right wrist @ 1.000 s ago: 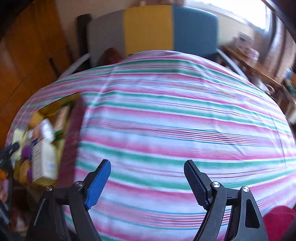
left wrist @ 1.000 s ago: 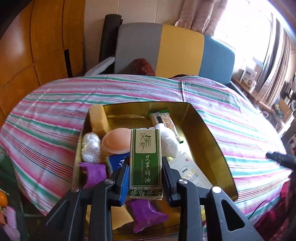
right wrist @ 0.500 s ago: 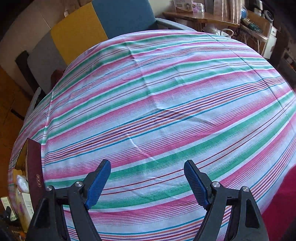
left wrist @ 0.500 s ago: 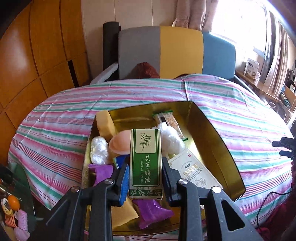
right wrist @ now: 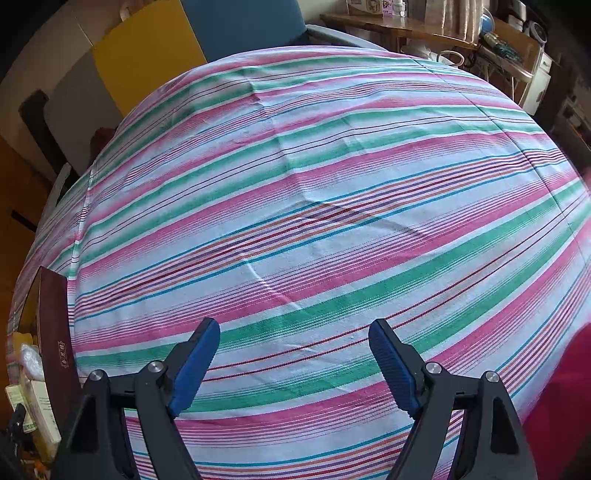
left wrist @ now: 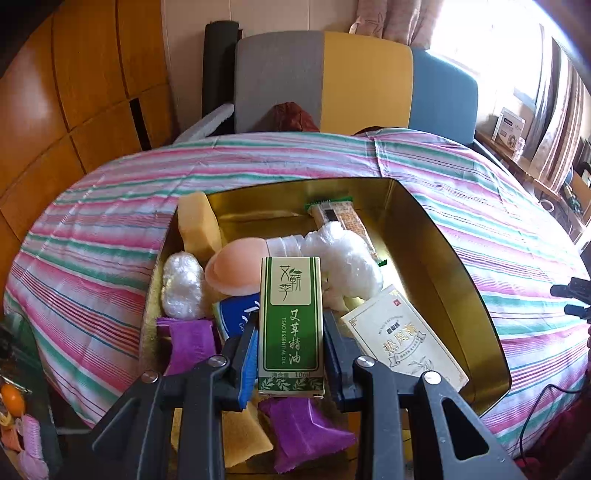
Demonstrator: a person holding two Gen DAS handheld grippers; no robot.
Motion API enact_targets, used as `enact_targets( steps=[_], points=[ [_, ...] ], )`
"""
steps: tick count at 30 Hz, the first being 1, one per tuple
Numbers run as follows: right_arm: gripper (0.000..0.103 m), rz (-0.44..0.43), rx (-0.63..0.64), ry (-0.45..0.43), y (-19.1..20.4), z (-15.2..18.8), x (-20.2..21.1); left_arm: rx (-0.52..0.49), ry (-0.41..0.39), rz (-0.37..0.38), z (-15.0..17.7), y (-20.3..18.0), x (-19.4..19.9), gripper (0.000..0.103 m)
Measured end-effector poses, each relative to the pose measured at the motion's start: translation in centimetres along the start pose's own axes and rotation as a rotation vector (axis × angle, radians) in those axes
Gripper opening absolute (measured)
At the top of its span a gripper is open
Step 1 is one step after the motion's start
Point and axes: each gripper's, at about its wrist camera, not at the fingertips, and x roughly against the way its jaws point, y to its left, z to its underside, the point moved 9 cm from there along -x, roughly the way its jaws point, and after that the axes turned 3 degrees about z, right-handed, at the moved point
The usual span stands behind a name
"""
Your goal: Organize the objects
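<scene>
My left gripper is shut on an upright green and white essential-oil box, held above a gold tin box on the striped tablecloth. Inside the tin lie a yellow sponge, a peach puff, white wrapped balls, purple packets, a blue packet, a cream box and a snack bar. My right gripper stands open over bare striped cloth, nothing between its blue pads. The tin's maroon outer wall shows at that view's left edge.
A grey, yellow and blue chair back stands behind the round table. Wooden wall panels are on the left. A cluttered side shelf lies beyond the table's far right. The other gripper's tip shows at the right edge.
The right gripper swung away from the tin, rolled, and now faces open cloth; the tin slid to its left edge. The left gripper kept its hold on the green box, the view shifting slightly.
</scene>
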Motion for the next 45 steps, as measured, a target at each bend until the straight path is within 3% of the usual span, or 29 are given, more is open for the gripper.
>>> enact_targets(
  steps=[6,14,22,31,36,45],
  points=[
    [0.084,0.009,0.004,0.009,-0.1,0.2,-0.1,0.081,0.043,0.066,0.1,0.7,-1.3,0.03],
    [0.084,0.005,0.012,0.01,0.0,0.3,0.0,0.117,0.085,0.096,0.6,1.0,-3.0,0.031],
    [0.084,-0.006,0.017,0.008,0.2,0.3,0.1,0.113,0.09,0.094,0.8,0.6,-3.0,0.042],
    [0.084,-0.008,0.024,-0.004,0.3,0.0,0.3,0.062,0.002,0.05,-0.5,0.6,-0.1,0.051],
    [0.084,-0.036,0.069,-0.087,1.6,-0.6,2.0,0.043,-0.089,-0.018,-1.3,1.3,3.2,0.059],
    [0.084,-0.138,0.278,-0.186,10.2,3.3,6.2,0.081,-0.18,-0.092,-1.7,3.5,7.2,0.061]
  ],
)
